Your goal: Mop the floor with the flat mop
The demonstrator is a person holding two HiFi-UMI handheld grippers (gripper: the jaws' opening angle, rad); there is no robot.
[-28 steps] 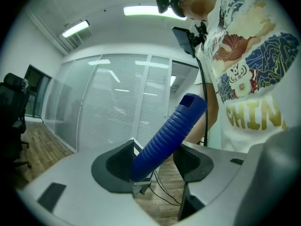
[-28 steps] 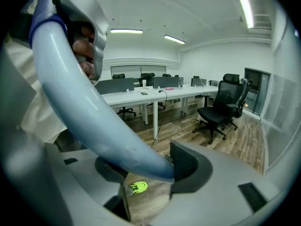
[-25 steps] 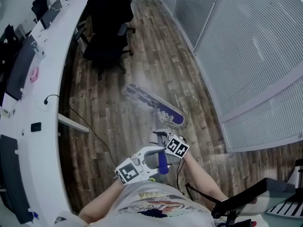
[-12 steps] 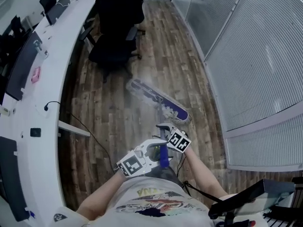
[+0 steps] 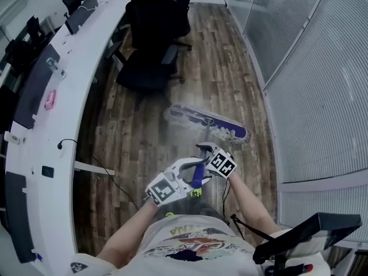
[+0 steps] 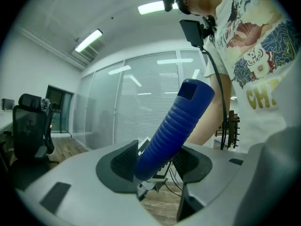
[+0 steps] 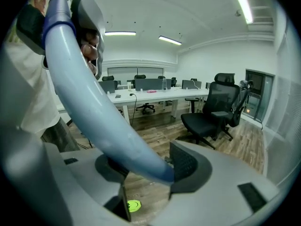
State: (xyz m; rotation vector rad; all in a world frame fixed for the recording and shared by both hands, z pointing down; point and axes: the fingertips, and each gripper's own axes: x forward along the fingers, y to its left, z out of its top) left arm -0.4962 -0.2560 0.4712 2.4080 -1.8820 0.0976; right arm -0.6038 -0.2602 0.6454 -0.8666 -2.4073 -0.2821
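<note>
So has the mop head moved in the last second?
Yes: the mop head swung its right end toward the glass wall; its left end stays by the black chair.

Wood-plank floor [image 5: 221, 73] — long white desk [image 5: 80, 79], black chairs [image 5: 152, 62], blinded glass wall [image 5: 322, 96].

mop handle [image 6: 176, 126]: blue, ribbed | mop head [image 5: 208, 122]: purple, pale fringe | floor [image 5: 218, 62]: brown planks
</note>
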